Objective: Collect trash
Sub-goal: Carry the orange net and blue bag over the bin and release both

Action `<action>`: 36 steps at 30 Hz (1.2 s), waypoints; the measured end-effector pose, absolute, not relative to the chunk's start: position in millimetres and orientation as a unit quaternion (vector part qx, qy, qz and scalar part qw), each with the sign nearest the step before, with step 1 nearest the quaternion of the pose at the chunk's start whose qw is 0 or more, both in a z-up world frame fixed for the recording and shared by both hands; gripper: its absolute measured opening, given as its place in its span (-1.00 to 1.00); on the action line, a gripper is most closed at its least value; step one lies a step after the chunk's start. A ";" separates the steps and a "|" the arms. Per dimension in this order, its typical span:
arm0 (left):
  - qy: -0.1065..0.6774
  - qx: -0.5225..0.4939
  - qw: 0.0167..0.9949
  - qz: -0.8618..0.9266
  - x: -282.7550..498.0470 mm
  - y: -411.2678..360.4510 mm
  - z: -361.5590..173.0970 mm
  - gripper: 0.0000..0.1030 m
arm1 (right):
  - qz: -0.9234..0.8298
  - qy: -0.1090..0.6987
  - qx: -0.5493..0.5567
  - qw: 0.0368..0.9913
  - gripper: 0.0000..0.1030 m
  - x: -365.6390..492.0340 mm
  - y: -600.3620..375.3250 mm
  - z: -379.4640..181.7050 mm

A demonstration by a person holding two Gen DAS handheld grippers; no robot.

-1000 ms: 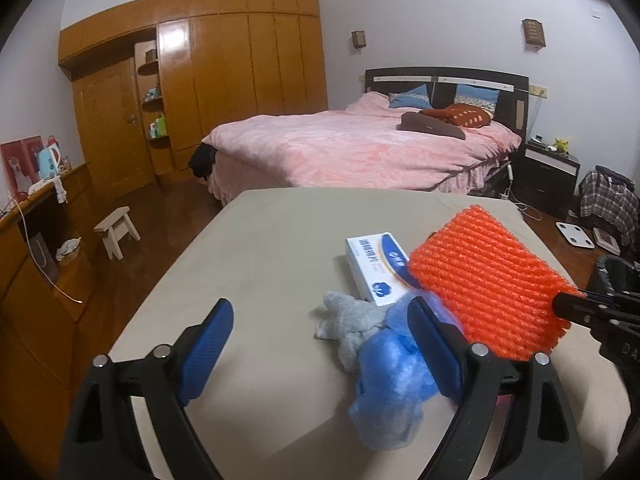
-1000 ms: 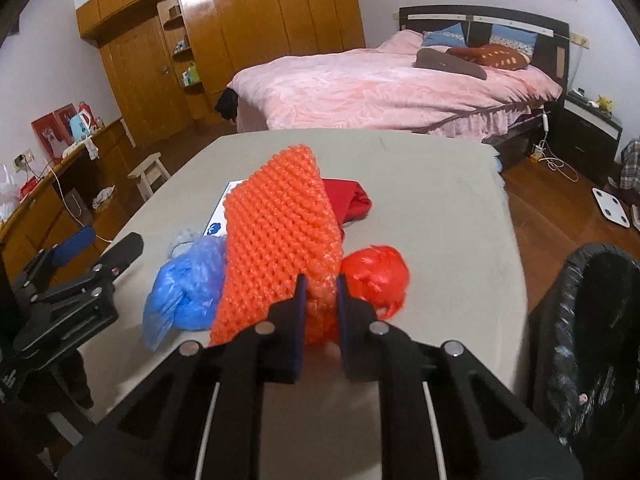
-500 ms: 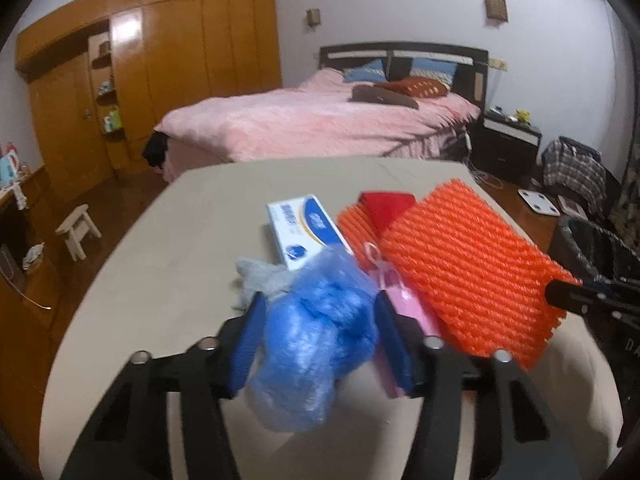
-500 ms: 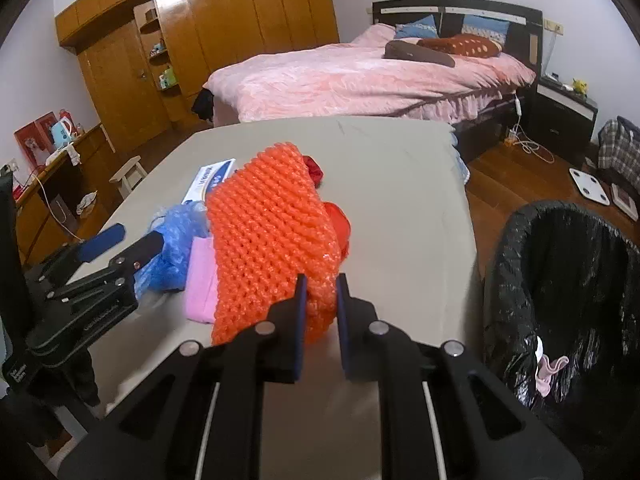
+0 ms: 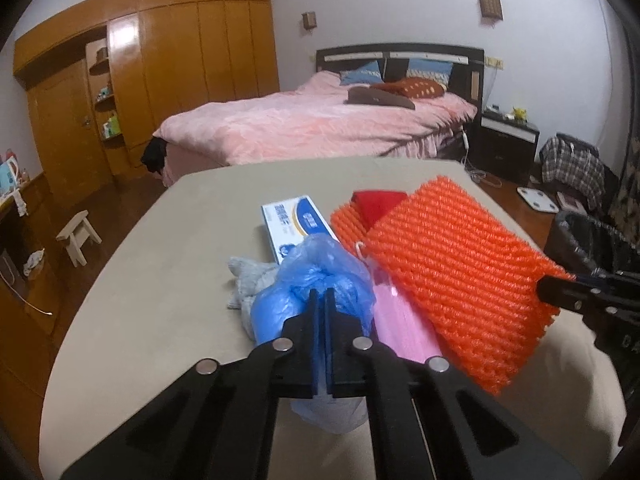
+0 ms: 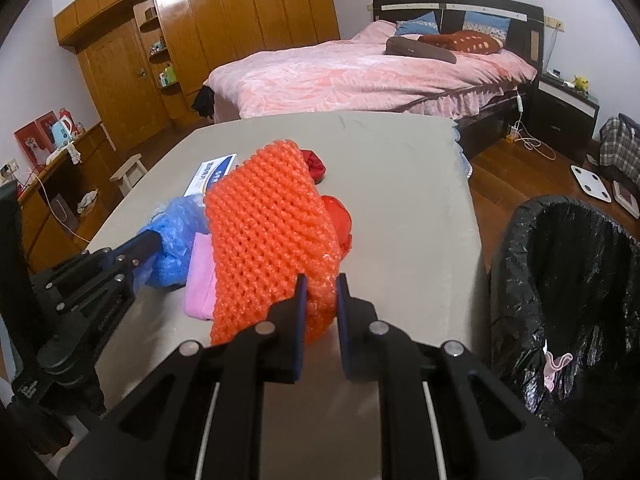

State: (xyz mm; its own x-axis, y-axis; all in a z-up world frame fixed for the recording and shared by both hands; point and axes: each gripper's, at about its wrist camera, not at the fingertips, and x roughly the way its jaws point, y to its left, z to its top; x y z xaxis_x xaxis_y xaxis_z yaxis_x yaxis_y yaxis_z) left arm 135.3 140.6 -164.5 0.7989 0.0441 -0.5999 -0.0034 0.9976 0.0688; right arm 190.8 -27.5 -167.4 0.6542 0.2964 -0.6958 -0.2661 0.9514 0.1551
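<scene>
On the beige table (image 5: 192,240), my left gripper (image 5: 319,296) is shut on a crumpled blue plastic bag (image 5: 320,268), which still rests on the table. The bag also shows in the right wrist view (image 6: 176,232), pinched at the left gripper's tip (image 6: 150,238). My right gripper (image 6: 320,284) is shut on the near edge of an orange foam net (image 6: 268,232). The net (image 5: 452,272) is lifted and slants over a pink sheet (image 5: 396,320) and a red plastic bag (image 6: 338,216).
A white and blue box (image 5: 296,220), a grey crumpled wad (image 5: 248,280), a red piece (image 5: 378,202) and a second orange net (image 5: 344,220) lie behind the bag. A black-lined trash bin (image 6: 568,280) stands off the table's right edge. A bed (image 6: 360,72) lies beyond.
The left gripper moved in around the blue bag and closed on it. The right gripper kept its hold on the orange net and carried it a little toward the bin.
</scene>
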 end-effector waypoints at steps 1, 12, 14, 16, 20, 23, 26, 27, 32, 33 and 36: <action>0.313 0.030 0.949 0.013 132.3 141.0 -160.8 -0.96 | 0.155 0.386 0.020 0.909 -0.74 190.6 -26.7 -168.1; 0.299 0.031 0.954 0.009 117.8 136.2 -134.6 -0.96 | 0.162 0.372 0.020 0.914 -0.74 184.1 -28.1 -154.5; 0.298 0.028 0.954 0.010 115.4 137.0 -132.3 -0.96 | 0.164 0.369 0.019 0.915 -0.74 182.6 -29.0 -151.5; 0.298 0.024 0.954 0.011 115.5 137.5 -129.0 -0.96 | 0.166 0.364 0.018 0.916 -0.74 181.1 -29.1 -147.8; 0.294 0.019 0.956 0.013 114.9 137.9 -121.8 -0.96 | 0.174 0.348 0.022 0.921 -0.75 175.8 -33.0 -134.5; 0.287 0.019 0.958 0.011 114.4 135.3 -114.0 -0.96 | 0.174 0.337 0.024 0.925 -0.76 173.1 -34.8 -126.6; 0.280 0.021 0.960 0.006 113.8 129.2 -106.2 -0.96 | 0.174 0.325 0.029 0.929 -0.76 169.4 -37.9 -115.7; 0.278 0.022 0.960 0.004 113.9 127.1 -103.8 -0.96 | 0.173 0.319 0.030 0.931 -0.76 167.6 -40.6 -110.2; 0.265 0.027 0.964 -0.016 114.9 108.9 -90.5 -0.96 | 0.160 0.301 0.032 0.939 -0.76 159.4 -53.1 -95.5; 0.262 0.029 0.964 -0.022 115.3 103.5 -87.7 -0.96 | 0.151 0.297 0.033 0.942 -0.76 156.5 -59.8 -91.4; 0.257 0.028 0.965 -0.038 118.0 89.3 -82.0 -0.96 | 0.129 0.290 0.038 0.947 -0.76 150.8 -74.9 -85.0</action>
